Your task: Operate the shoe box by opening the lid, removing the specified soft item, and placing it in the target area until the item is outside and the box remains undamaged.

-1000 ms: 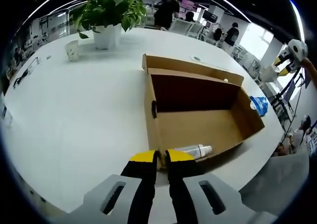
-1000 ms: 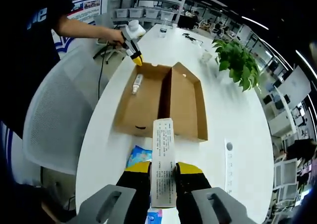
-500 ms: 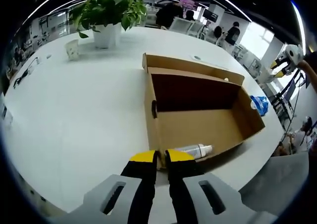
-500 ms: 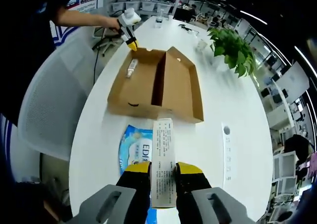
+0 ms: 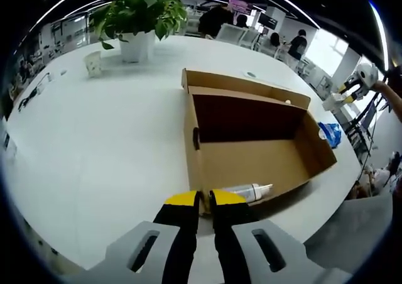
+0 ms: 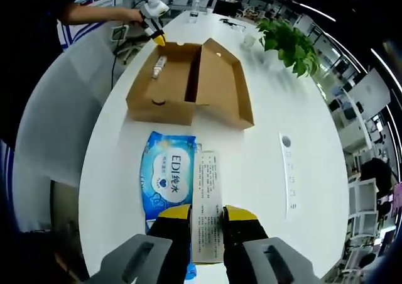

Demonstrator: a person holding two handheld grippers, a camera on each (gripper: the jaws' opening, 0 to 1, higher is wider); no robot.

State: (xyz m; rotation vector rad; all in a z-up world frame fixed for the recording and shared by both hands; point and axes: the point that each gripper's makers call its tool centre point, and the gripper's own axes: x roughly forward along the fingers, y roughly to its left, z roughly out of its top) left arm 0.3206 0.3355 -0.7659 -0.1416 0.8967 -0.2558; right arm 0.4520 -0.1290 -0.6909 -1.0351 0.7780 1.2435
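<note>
In the left gripper view we see our left claw (image 5: 205,199) with its yellow-tipped jaws nearly together, clamped on the near wall of one open cardboard shoe box (image 5: 251,161) on the white worktop (image 5: 94,139). One white bottle (image 5: 248,191) lies inside the box, against that near wall. The hinged lid (image 5: 242,86) stands up along the far side. Beyond the box we count one potted plant (image 5: 135,14) and one paper cup (image 5: 93,63). At the right edge the other claw (image 5: 342,98) hangs in the air, and a bit of blue pack (image 5: 330,133) lies on the worktop just past the box's end.

In the right gripper view our right claw (image 6: 207,215) is clenched on one long white carton (image 6: 206,202) printed with small text we cannot read. Just beside it, out of the box, one blue wet-wipe pack (image 6: 166,177) lies flat on the worktop, marked "EDI" with Chinese characters. The box (image 6: 188,83) sits further off, the left claw (image 6: 157,38) at its far end.
</note>
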